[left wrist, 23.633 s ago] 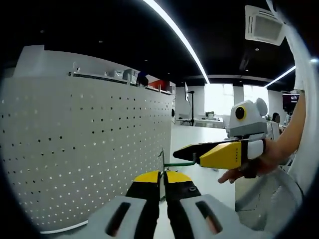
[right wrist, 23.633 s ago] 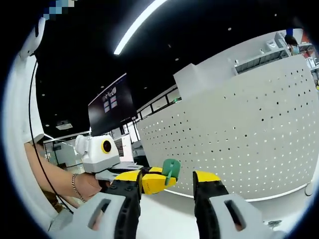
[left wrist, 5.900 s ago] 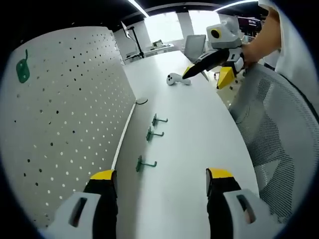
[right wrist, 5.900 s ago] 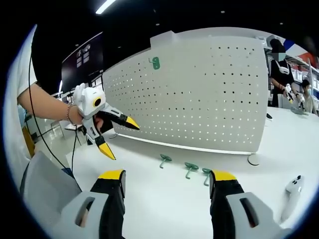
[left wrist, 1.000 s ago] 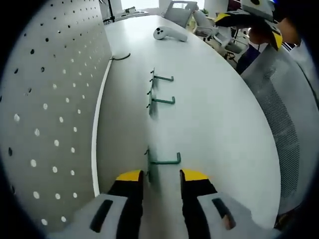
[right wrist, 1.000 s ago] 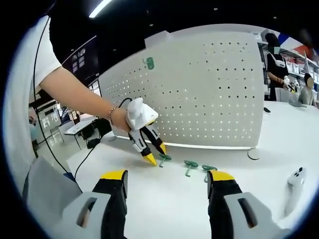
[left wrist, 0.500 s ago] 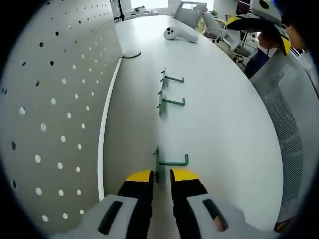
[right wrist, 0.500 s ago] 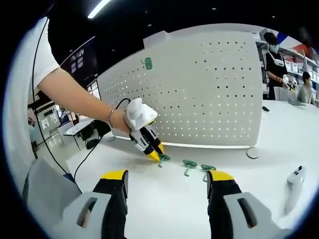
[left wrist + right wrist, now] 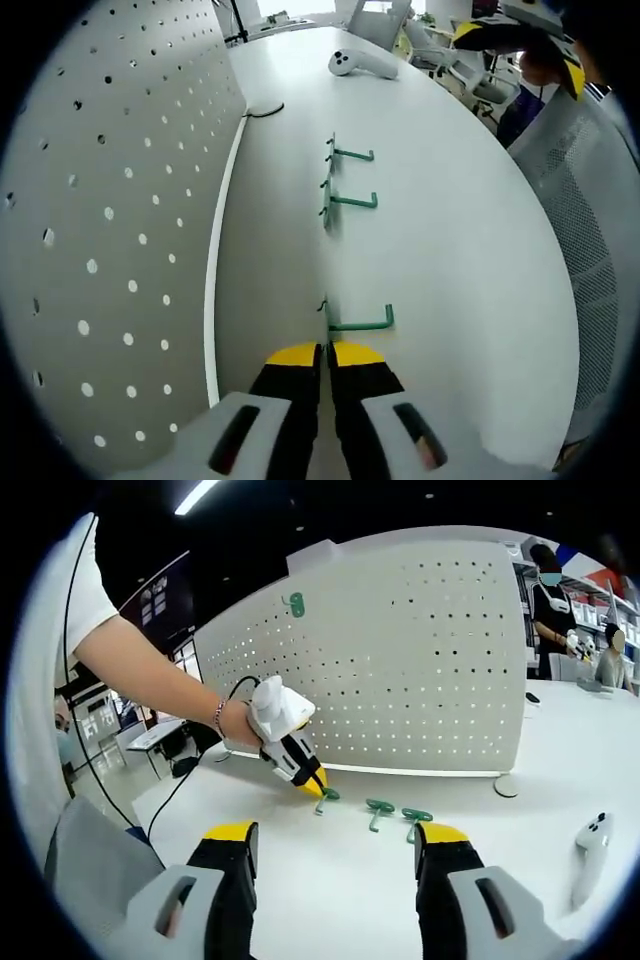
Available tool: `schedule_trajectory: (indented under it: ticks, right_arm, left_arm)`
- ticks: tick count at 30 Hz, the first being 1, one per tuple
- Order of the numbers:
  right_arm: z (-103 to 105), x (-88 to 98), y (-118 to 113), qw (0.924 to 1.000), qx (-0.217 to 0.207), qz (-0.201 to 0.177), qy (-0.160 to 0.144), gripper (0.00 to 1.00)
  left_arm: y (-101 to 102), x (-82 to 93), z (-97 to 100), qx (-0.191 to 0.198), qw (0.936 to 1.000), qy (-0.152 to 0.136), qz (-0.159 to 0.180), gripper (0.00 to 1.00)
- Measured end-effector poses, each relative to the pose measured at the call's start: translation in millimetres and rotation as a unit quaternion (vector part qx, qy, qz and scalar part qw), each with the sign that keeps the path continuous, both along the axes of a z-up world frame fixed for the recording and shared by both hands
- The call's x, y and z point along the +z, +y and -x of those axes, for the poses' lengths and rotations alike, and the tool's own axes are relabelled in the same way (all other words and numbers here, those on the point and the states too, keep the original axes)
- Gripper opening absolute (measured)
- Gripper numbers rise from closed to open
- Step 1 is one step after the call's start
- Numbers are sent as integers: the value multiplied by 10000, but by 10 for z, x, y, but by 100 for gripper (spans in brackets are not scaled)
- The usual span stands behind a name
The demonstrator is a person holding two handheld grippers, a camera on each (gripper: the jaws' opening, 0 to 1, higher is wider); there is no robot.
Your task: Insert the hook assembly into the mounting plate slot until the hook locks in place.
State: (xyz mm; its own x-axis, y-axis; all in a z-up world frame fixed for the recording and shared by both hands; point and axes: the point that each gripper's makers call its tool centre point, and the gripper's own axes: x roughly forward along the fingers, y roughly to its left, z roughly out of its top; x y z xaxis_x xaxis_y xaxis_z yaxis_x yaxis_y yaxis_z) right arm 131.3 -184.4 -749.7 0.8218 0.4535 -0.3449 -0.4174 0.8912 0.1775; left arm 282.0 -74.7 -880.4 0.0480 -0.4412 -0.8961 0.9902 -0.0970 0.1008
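Pegboard (image 9: 110, 200): a white perforated panel standing along the left of my left gripper view, rising from the white table (image 9: 460, 250); in the right gripper view it stands upright across the middle.
Mounted hook (image 9: 295, 604): a green hook already hangs high on the board's left part in the right gripper view.
My left gripper (image 9: 325, 352): its yellow tips are drawn together on the flat plate end of the nearest hook (image 9: 358, 322), which lies on the table just beside the board's foot, its bent arm pointing right.
Same grip from the right gripper view: my left gripper (image 9: 315, 787) points down at the leftmost hook on the table, my hand and bare forearm behind it.
Other hooks: the middle hook (image 9: 348, 199) and the far hook (image 9: 350, 154) lie in a row beyond the nearest one, apart from each other.
Cable (image 9: 262, 110): a dark loop at the board's foot, beyond the hooks.
Controller (image 9: 362, 65): a white handheld unit resting on the table past the row.
My right gripper (image 9: 330, 842): jaws spread wide with nothing between them, hovering over the table short of the hooks.
Chair (image 9: 590, 230): grey mesh at the table's right edge.
People: two stand at the far right of the right gripper view, behind the board.
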Motion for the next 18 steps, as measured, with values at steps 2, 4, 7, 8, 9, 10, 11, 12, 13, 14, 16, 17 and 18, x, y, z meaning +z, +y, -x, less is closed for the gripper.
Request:
schedule_trajectory:
  ticks: [2, 4, 7, 8, 9, 10, 11, 12, 13, 14, 16, 17, 18]
  right_arm:
    - [-1, -1, -4, 10000, -6, -3, -6, 61]
    - [0, -4, -6, 10000, -3, 1, 1, 61]
    - [0, -7, -4, 10000, 2, -7, 2, 61]
    - [2, -3, 2, 10000, 10, 1, 4, 61]
    - [2, -2, 4, 10000, 13, -3, 6, 61]
    - [2, -5, 3, 10000, 15, -4, 5, 61]
    - [2, -7, 2, 10000, 15, 0, 7, 61]
    - [3, -9, 3, 10000, 17, -14, 14, 61]
    - [3, -4, 5, 10000, 18, -30, 7, 61]
    - [2, -1, 4, 10000, 14, -21, 3, 61]
    - [4, -11, 4, 10000, 20, -39, 21, 61]
    - [3, -8, 4, 10000, 21, -44, 15, 61]
    - [2, -7, 2, 10000, 23, -29, 10, 61]
  left_arm:
    - [1, -1, -2, 42, 10000, 16, 13, 3]
    - [0, -2, -1, 54, 10000, 4, 22, 3]
    - [0, -7, -2, 8, 10000, -32, 22, 3]
    - [-1, -8, -5, 28, 10000, -17, 26, 3]
    - [-1, -8, -5, 31, 10000, -10, 29, 3]
    - [-1, -8, -5, 29, 10000, -9, 30, 3]
    - [-2, -8, -6, 28, 10000, -6, 32, 3]
    - [-2, -8, -6, 38, 10000, -1, 31, 3]
    - [-2, -9, -5, 30, 10000, -5, 26, 3]
    - [-3, -9, -4, -46, 10000, -51, 7, 3]
    - [-5, -5, -4, -43, 10000, -39, -17, 2]
    - [-2, -4, -4, -61, 10000, -49, -30, 2]
    - [2, -2, -13, -87, 9999, -89, -44, 2]
